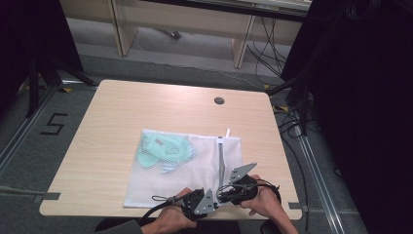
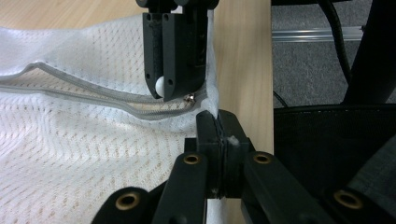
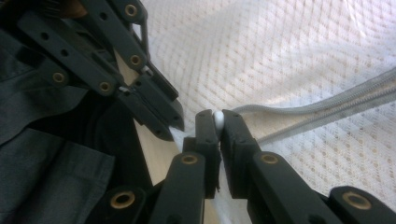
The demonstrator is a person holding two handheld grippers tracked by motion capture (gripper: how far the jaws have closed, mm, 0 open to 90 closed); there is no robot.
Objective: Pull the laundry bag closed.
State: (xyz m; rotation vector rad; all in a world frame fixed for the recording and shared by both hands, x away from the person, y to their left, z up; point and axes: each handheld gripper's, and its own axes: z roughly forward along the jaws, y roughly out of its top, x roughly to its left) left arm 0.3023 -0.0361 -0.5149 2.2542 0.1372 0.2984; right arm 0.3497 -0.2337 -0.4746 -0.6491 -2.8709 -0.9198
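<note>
The mesh laundry bag (image 1: 185, 168) lies at the table's (image 1: 112, 126) six o'clock edge. The left gripper (image 2: 218, 125) is clamped on the bag's corner fabric; the right gripper (image 3: 218, 122) pinches the white zipper pull (image 3: 218, 119). Keep the corner taut, draw the pull straight toward twelve o'clock. The floor at nine o'clock reads "5" (image 1: 53, 124).

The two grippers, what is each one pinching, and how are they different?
The left gripper pinches the mesh bag at its corner edge; the right gripper pinches the white zipper pull. The left sits nearer the table edge, the right farther in. Both are shut, close together.
</note>
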